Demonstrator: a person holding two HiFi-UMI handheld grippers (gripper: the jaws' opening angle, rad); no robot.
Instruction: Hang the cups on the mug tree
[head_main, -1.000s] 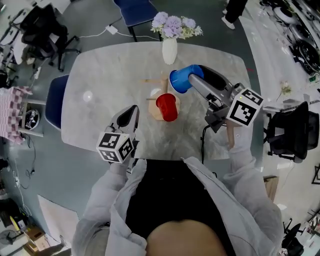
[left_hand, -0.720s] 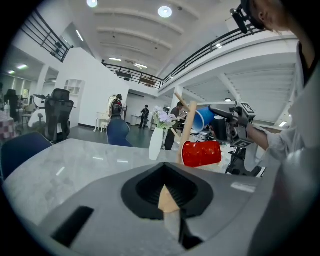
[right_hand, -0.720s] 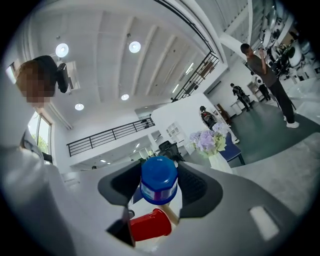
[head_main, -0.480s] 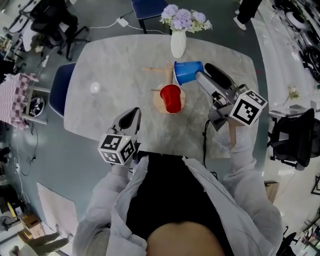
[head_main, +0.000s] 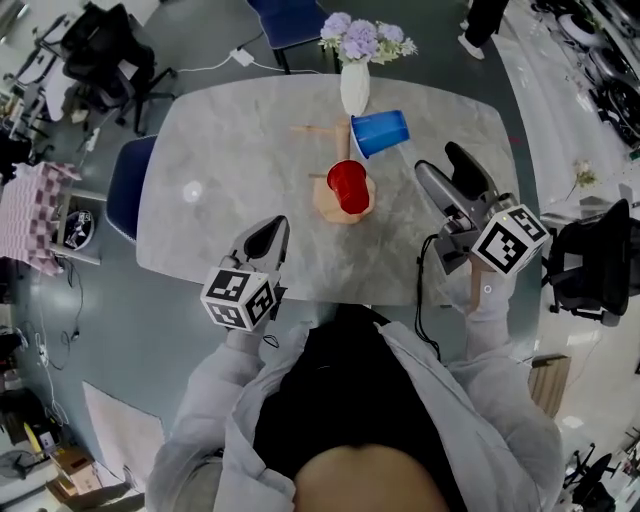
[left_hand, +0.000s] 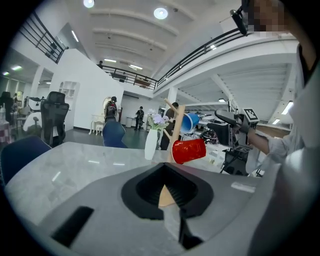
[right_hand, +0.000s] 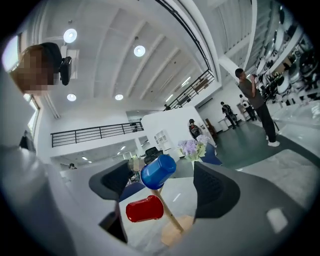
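- Starting nearest the body: the left hand-held gripper (head_main: 272, 228) sits low over the near edge of the table (head_main: 230, 170). Its jaws are together and there's nothing in them. It looks parked there so it stays out of the other one's way.
- The right hand-held gripper (head_main: 434, 160) is out over the right part of the table, pointing toward the middle. Its jaws have just been opening and now stand wide apart with nothing between them. In its own view you see the cups through the gap, but they're well apart from it. To me that reads as a release, with the cup left on its peg.
- Next out is the mug tree (head_main: 325, 208), standing on its wooden base around the middle of the table.
- The red cup (head_main: 347, 186) hangs on a lower peg, lying nearly on its side above the base. As far as I can tell it's slipped over the peg, which would be what's holding it up.
- The blue cup (head_main: 381, 131) hangs on a higher peg on the far right side of the tree, also tipped sideways. Neither gripper is touching it.
- With both cups up, I'd call the job pretty much done, since I don't see any loose cup on the table.
- Just behind the tree is a white vase (head_main: 354, 90) of purple flowers (head_main: 362, 35). It's close enough that a clumsy reach could knock it over.
- Past the table's left edge there's a blue chair (head_main: 125, 195).
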